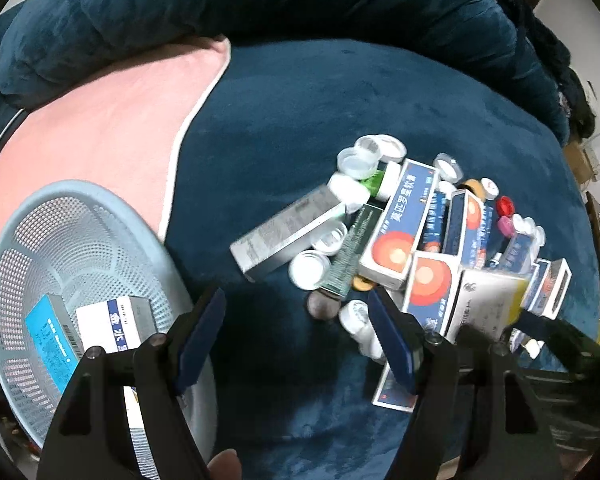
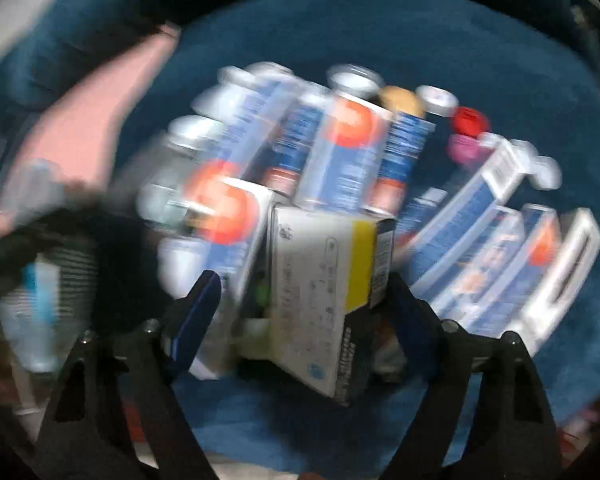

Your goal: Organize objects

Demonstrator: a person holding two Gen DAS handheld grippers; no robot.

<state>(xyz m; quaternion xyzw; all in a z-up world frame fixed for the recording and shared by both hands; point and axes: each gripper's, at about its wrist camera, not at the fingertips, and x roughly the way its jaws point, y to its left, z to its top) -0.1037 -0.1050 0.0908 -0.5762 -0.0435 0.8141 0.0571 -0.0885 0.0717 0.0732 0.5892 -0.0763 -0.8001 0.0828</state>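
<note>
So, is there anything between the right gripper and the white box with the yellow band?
Nothing visible. The white box with the yellow band already sits between the open fingers of the right gripper, though this view is blurred.

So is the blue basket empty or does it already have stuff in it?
Not empty. The blue basket holds at least two boxes: a blue-labelled box and a white box beside it.

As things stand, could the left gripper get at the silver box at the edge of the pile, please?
Probably yes. The left gripper is open and empty, and the silver box lies just ahead of it on the blue cushion, with nothing between them.
</note>
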